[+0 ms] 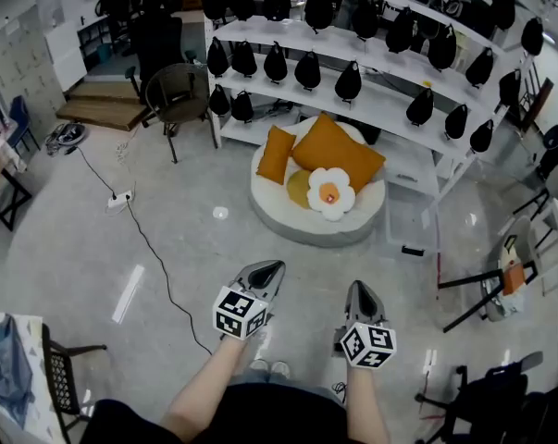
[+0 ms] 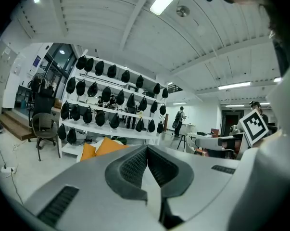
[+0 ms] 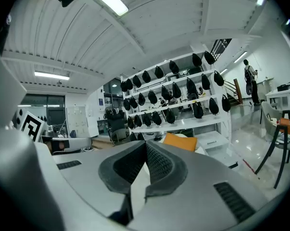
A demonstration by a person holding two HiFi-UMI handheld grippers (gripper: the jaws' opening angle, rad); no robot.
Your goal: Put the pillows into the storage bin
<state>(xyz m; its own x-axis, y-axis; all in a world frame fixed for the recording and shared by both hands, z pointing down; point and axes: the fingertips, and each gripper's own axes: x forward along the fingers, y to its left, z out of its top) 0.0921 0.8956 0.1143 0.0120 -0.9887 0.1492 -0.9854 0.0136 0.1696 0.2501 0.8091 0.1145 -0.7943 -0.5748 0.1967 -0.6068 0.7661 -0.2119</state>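
Two orange pillows, a large one (image 1: 337, 151) and a smaller one (image 1: 275, 154), lean on a round white floor seat (image 1: 288, 222) ahead of me. In front of them lie a white flower-shaped pillow (image 1: 330, 192) and a yellow round one (image 1: 300, 188). A clear bin (image 1: 411, 220) stands just right of the seat. My left gripper (image 1: 268, 270) and right gripper (image 1: 363, 290) hover over bare floor well short of the seat, both shut and empty. In the left gripper view the orange pillows (image 2: 104, 147) show beyond the closed jaws (image 2: 147, 150); in the right gripper view one orange pillow (image 3: 180, 141) shows beyond its jaws (image 3: 145, 146).
White shelves (image 1: 371, 86) hung with several black bags curve behind the seat. An office chair (image 1: 179, 95) stands at the back left. A black cable with a power strip (image 1: 119, 200) crosses the floor on my left. A folding chair (image 1: 501, 280) stands at the right, a dark chair (image 1: 61, 377) at the near left.
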